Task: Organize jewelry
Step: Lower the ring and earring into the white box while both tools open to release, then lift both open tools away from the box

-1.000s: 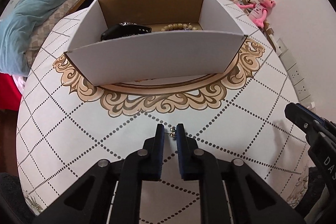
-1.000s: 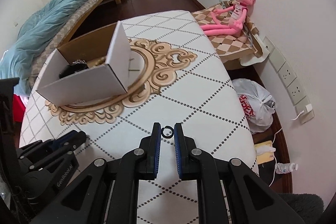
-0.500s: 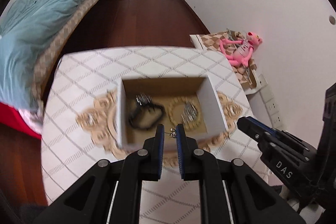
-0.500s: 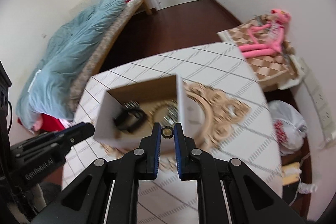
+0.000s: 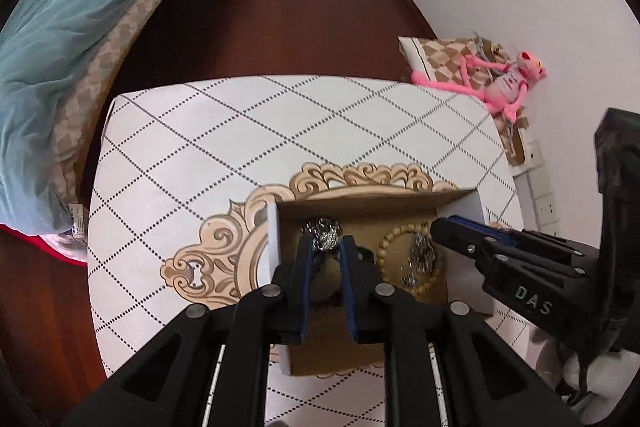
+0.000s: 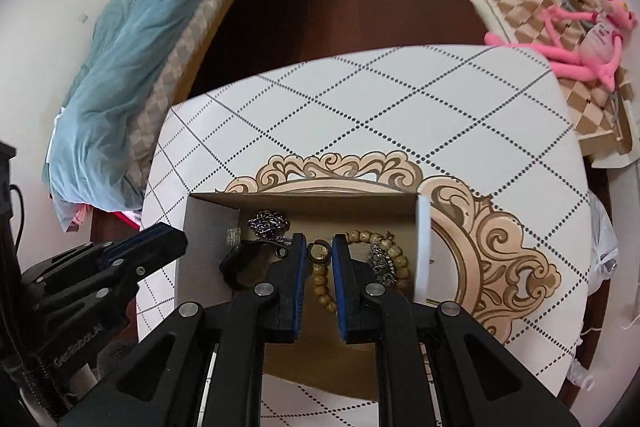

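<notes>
An open white cardboard box (image 5: 272, 239) (image 6: 423, 247) stands on the patterned table. It holds a wooden bead bracelet (image 5: 424, 289) (image 6: 398, 259), a silver chain pile (image 5: 323, 234) (image 6: 267, 223) and a black bracelet (image 6: 246, 265). My left gripper (image 5: 323, 251) hangs over the box's left half, its jaws slightly apart with no earring visible between them. My right gripper (image 6: 319, 250) is shut on a dark ring (image 6: 319, 251) over the box's middle. Each gripper shows in the other's view: the right one (image 5: 460, 231), the left one (image 6: 160, 243).
The table (image 5: 240, 131) has a white top with dotted diamonds and a gold ornament. A bed with a blue quilt (image 5: 60, 27) is at the left. A pink plush toy (image 5: 508, 83) lies on a checked cushion at the right, near wall sockets (image 5: 544, 203).
Both grippers rose from the tabletop and moved over the box, now looking down into it. The small earring seen between the left fingers earlier no longer shows. The right gripper keeps the ring.
</notes>
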Tool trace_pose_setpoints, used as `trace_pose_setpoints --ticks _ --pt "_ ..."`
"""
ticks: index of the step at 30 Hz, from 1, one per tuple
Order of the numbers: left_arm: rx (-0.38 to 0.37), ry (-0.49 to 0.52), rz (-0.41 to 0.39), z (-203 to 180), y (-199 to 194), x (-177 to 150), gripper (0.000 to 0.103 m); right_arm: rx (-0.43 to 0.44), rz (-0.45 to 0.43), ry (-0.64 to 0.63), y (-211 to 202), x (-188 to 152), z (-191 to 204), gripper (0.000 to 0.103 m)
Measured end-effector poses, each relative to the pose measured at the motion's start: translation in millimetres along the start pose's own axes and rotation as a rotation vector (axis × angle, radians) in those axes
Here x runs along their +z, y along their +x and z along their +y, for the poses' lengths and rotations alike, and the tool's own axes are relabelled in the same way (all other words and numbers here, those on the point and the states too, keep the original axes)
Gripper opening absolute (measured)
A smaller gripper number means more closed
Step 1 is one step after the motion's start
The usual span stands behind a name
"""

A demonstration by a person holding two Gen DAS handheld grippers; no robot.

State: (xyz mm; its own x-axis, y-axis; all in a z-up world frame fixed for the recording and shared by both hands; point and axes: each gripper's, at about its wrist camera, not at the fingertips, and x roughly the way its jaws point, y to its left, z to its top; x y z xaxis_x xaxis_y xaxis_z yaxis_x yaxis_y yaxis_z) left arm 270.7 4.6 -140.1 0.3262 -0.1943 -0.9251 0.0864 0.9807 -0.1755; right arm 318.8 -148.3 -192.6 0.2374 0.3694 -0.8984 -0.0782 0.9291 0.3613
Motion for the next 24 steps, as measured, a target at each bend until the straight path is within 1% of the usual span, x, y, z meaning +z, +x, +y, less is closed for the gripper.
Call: trace_pose_setpoints --ticks 1,2,3,4,5,10,11,12,13,16,17,18,20,22,24 --pt "0.011 -0.003 -0.009 1.7 -2.2 0.8 0.023 0.001 0.003 0.002 0.9 1.9 0.4 0.021" --pt "0.021 0.000 -0.018 2.8 -4.7 1.7 0.039 0.004 -0.004 0.004 -0.9 3.2 0.5 0.033" --pt "0.037 -0.003 -0.033 4.8 -8.6 1.4 0.060 0.006 -0.010 0.004 -3.6 3.7 -0.2 0.042" --pt "0.047 -0.009 -0.044 6.8 -11.0 2.2 0.067 0.008 -0.018 0.006 -6.9 3.3 -0.2 0.044" --pt "0.053 -0.016 -0.065 9.5 -15.9 0.8 0.071 0.001 -0.026 0.005 -10.3 2.5 -0.1 0.045" --pt "0.102 -0.034 -0.078 18.8 -23.1 -8.5 0.071 -0.089 -0.077 -0.017 -31.6 -11.5 2.9 0.046" --pt "0.114 -0.033 -0.074 19.6 -23.2 -12.3 0.078 -0.110 -0.089 -0.022 -36.9 -16.4 3.6 0.050" --pt "0.125 -0.033 -0.070 20.0 -22.9 -15.7 0.092 -0.123 -0.097 -0.023 -40.1 -19.2 3.5 0.056" --pt "0.137 -0.034 -0.068 20.5 -22.7 -21.3 0.097 -0.154 -0.108 -0.025 -44.6 -23.9 3.6 0.058" --pt "0.165 -0.035 -0.064 20.5 -22.6 -35.1 0.098 -0.225 -0.129 -0.041 -54.2 -38.4 6.2 0.065" --pt "0.175 -0.032 -0.067 19.9 -22.8 -39.7 0.098 -0.253 -0.131 -0.050 -55.8 -42.8 7.2 0.076" --pt "0.186 -0.027 -0.072 18.7 -23.1 -44.0 0.098 -0.285 -0.135 -0.058 -57.3 -47.9 8.8 0.090" --pt "0.207 -0.020 -0.087 16.4 -25.1 -52.6 0.099 -0.345 -0.140 -0.074 -59.6 -59.3 12.2 0.100" --pt "0.223 -0.016 -0.100 14.1 -28.5 -60.6 0.100 -0.382 -0.138 -0.085 -61.2 -70.1 14.2 0.100" --pt "0.233 -0.022 -0.112 13.5 -33.6 -66.2 0.100 -0.393 -0.136 -0.081 -64.0 -79.1 15.2 0.100"
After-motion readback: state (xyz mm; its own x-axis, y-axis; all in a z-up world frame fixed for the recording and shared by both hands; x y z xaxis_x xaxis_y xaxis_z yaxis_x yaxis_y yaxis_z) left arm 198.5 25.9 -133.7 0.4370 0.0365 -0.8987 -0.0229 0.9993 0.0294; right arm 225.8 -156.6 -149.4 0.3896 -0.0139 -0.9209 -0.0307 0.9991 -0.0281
